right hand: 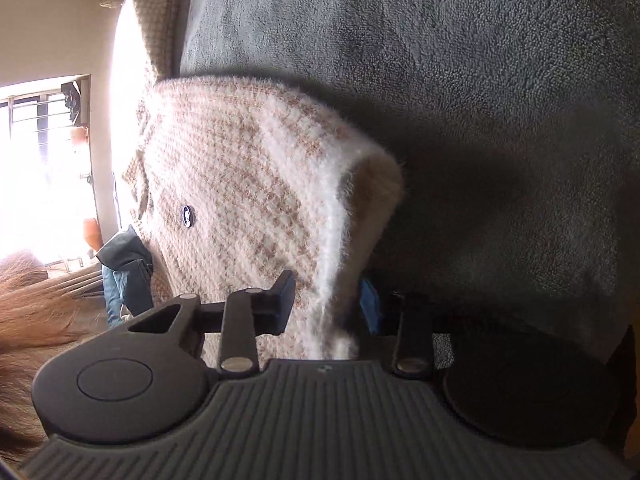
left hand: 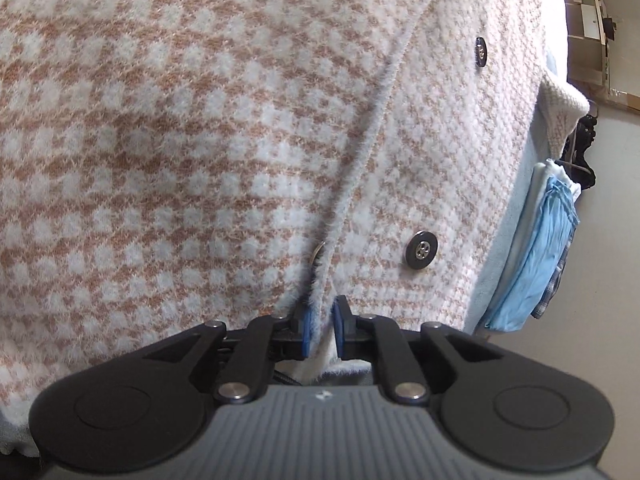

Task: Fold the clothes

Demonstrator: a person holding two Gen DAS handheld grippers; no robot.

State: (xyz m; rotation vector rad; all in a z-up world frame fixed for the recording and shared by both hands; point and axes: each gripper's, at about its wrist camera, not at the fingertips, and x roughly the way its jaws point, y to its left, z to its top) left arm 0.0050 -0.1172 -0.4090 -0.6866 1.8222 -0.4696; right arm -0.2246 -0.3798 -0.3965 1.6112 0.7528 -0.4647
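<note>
A fuzzy cardigan in a tan and white check, with dark round buttons, fills the left wrist view. My left gripper is at its near edge, and the blue pads pinch the furry white front trim between them. In the right wrist view a folded part of the same cardigan stands up from a grey plush cover. My right gripper is closed on that part's lower edge, with the fabric filling the gap between the black finger and the blue pad.
Folded light blue clothes hang at the right edge of the surface, with pale floor beyond. In the right wrist view there is a bright window at the left, broom-like bristles below it, and dark and denim clothing.
</note>
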